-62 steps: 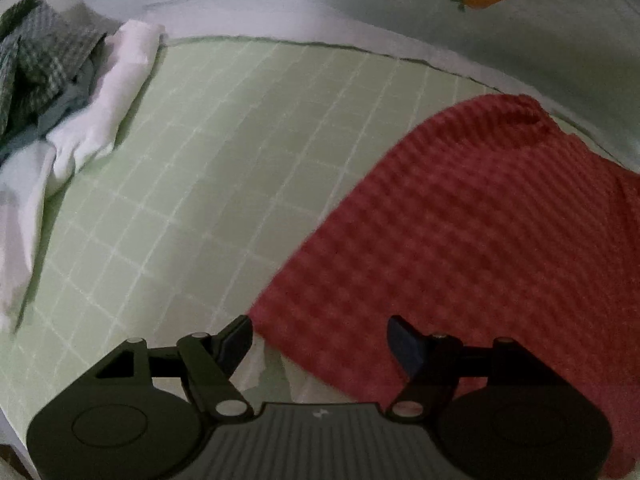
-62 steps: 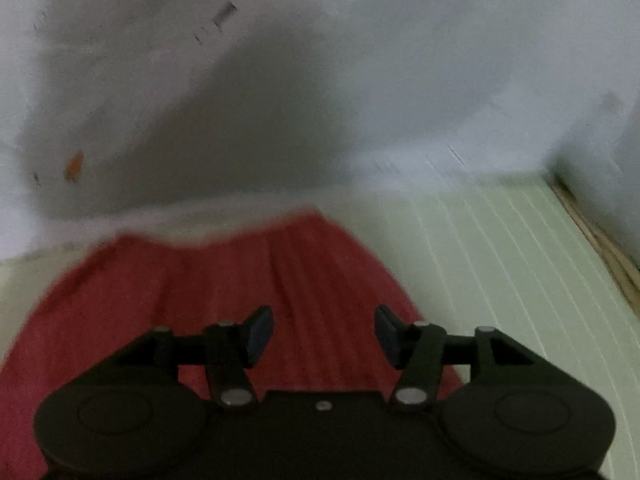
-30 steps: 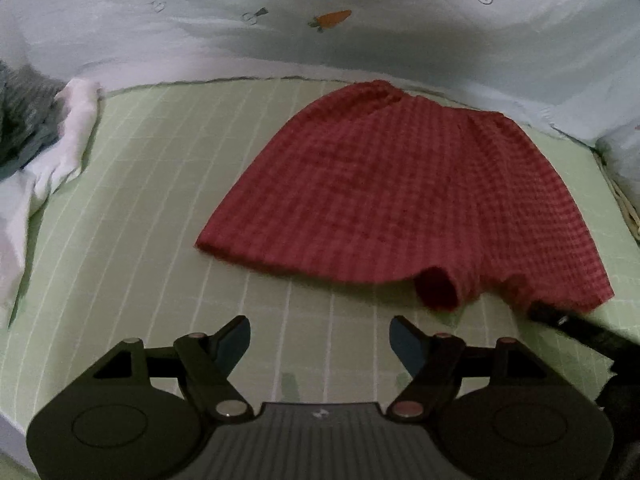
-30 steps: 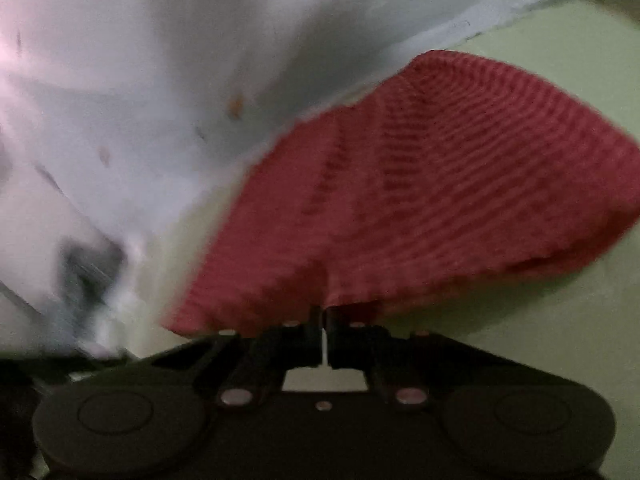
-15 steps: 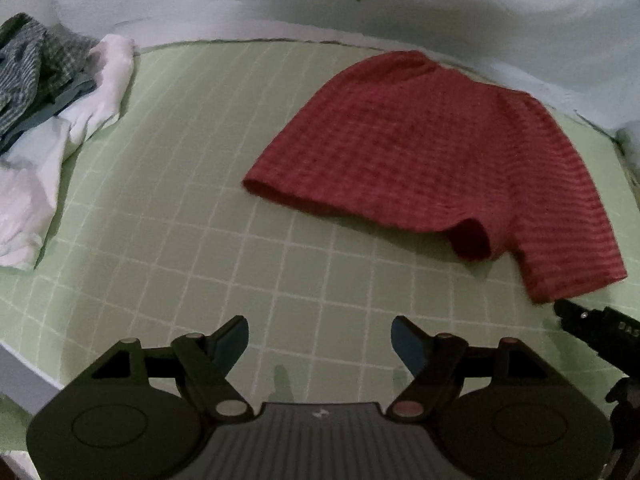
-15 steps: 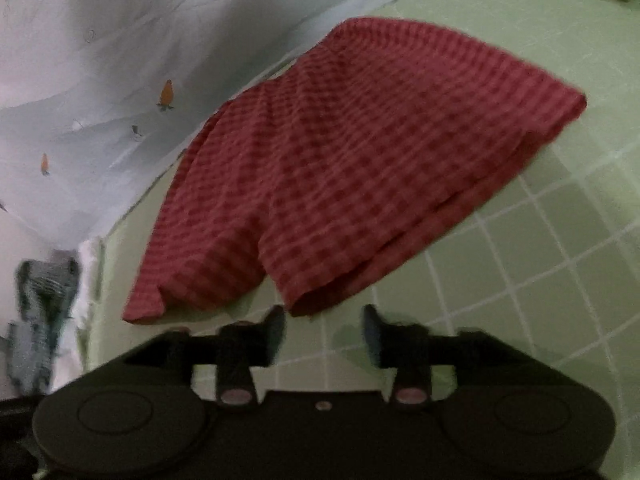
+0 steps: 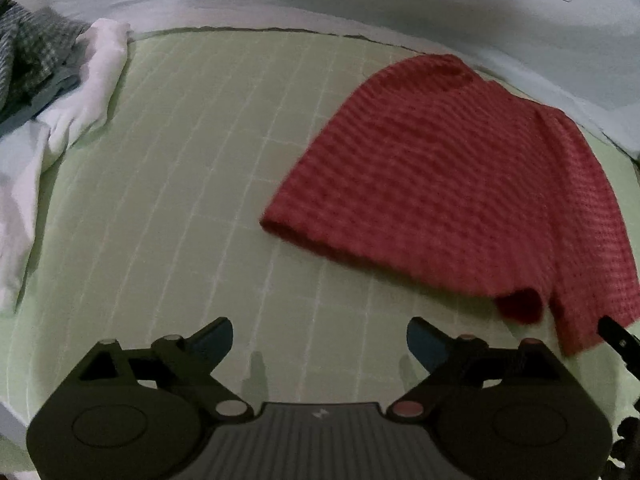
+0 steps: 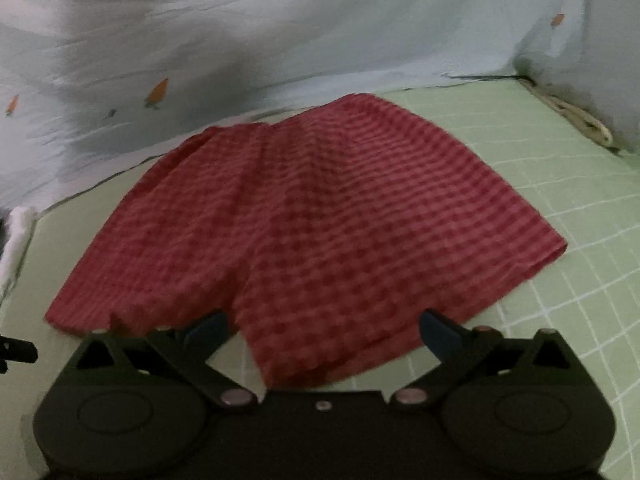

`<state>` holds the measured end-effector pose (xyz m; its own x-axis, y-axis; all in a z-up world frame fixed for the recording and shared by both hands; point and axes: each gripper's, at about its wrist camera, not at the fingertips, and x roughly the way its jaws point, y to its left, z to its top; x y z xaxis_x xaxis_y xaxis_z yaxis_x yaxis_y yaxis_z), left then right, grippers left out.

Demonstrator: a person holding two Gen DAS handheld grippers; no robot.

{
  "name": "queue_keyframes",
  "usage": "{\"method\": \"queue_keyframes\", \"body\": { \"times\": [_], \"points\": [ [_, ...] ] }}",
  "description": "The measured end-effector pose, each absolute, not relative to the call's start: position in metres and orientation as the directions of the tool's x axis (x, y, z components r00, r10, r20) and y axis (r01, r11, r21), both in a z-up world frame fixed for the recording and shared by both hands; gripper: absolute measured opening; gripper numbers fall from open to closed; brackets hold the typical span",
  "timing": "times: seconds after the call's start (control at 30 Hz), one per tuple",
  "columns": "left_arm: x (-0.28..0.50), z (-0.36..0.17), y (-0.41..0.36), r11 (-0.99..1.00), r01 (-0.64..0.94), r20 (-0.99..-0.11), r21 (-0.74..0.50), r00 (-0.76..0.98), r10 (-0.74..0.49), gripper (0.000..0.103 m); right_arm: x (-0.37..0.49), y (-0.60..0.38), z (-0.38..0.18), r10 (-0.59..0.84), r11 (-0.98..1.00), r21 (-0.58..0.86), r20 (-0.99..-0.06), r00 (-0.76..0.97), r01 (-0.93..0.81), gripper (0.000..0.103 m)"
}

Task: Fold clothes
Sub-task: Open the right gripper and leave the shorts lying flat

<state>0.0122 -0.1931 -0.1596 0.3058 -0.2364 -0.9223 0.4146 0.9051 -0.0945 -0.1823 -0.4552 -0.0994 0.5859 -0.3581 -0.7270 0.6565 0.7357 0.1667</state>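
Observation:
Red checked shorts [image 7: 460,184] lie spread flat on a green gridded mat [image 7: 200,160], waist toward the back. My left gripper [image 7: 320,328] hovers over bare mat to the left of the near left leg hem; its jaws are opening and nothing is between them. My right gripper [image 8: 323,320] hangs over the near hem of the shorts [image 8: 320,208]. Its jaws are opening wide, with the cloth below the gap and the pads off it. One finger of the right gripper shows at the right edge of the left wrist view.
A heap of other clothes sits at the mat's back left: a white garment [image 7: 80,92] and a grey checked one [image 7: 28,48]. A pale blue sheet with carrot prints [image 8: 280,40] rises behind the mat. A woven edge [image 8: 580,120] runs along the right side.
The right gripper, shut on the shorts' hem a second ago, has opened and let go; the shorts now lie flat. The left gripper has shifted left and lower, widening slightly.

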Motion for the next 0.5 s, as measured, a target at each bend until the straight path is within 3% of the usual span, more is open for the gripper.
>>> {"method": "queue_keyframes", "body": {
  "times": [0.5],
  "points": [
    [0.091, -0.2, -0.229, 0.875, 0.479, -0.94, -0.062, 0.266, -0.213, 0.095, -0.159, -0.477, -0.109, -0.427, 0.587, 0.116, -0.796, 0.428, 0.801, 0.103]
  ]
}}
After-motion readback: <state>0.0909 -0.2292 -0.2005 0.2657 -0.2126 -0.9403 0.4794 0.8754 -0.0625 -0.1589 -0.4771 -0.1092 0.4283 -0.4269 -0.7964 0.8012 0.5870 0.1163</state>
